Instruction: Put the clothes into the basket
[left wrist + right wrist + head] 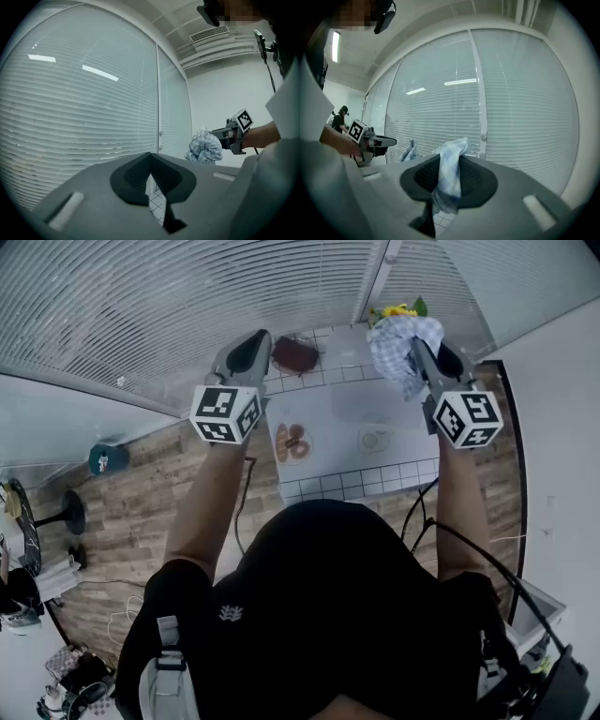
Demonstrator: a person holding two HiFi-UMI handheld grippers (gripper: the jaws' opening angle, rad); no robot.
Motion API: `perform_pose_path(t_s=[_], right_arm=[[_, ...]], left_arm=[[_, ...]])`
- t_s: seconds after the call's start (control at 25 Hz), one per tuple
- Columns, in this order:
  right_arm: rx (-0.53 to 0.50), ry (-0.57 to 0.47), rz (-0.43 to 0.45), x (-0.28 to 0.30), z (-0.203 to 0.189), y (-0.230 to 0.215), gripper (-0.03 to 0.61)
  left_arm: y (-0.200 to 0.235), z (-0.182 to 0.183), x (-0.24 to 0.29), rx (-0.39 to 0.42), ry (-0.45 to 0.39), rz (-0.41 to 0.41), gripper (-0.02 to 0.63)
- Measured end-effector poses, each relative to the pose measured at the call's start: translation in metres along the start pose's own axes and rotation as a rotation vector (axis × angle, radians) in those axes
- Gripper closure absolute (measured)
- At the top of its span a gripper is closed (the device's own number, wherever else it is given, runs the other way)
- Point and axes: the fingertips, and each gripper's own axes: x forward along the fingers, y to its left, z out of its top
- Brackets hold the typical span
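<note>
at right gripper [449,160] — crumpled checked cloth [401,345]

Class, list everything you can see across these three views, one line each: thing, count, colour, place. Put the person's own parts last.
table: one, white, tiled, centre of the head view.
checked cloth: one, blue and white, bunched in the right hand-held gripper, above the table's far right.
plate: one, pale, brown food on it, table's left.
dish: one, pale, right of the plate.
dark object: one, red-brown, table's far side; unidentifiable.
flowers: one bunch, yellow, behind the cloth.
blinds: several panels, white, beyond the table.
teal object: one, on the wood floor, left.
left hand-held gripper: one, grey, jaws together, empty.
right hand-held gripper: one, grey, jaws shut on the cloth.
</note>
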Motion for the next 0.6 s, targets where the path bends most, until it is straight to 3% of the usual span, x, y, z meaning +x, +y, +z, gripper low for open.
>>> perform_pose_path(t_s=[0.6], right_arm=[[0.046,0.081,0.013,0.024,-0.052,0.003,0.486]], left_arm=[[0.004,-0.038,0.014,-0.046,0.062,-0.012,0.607]])
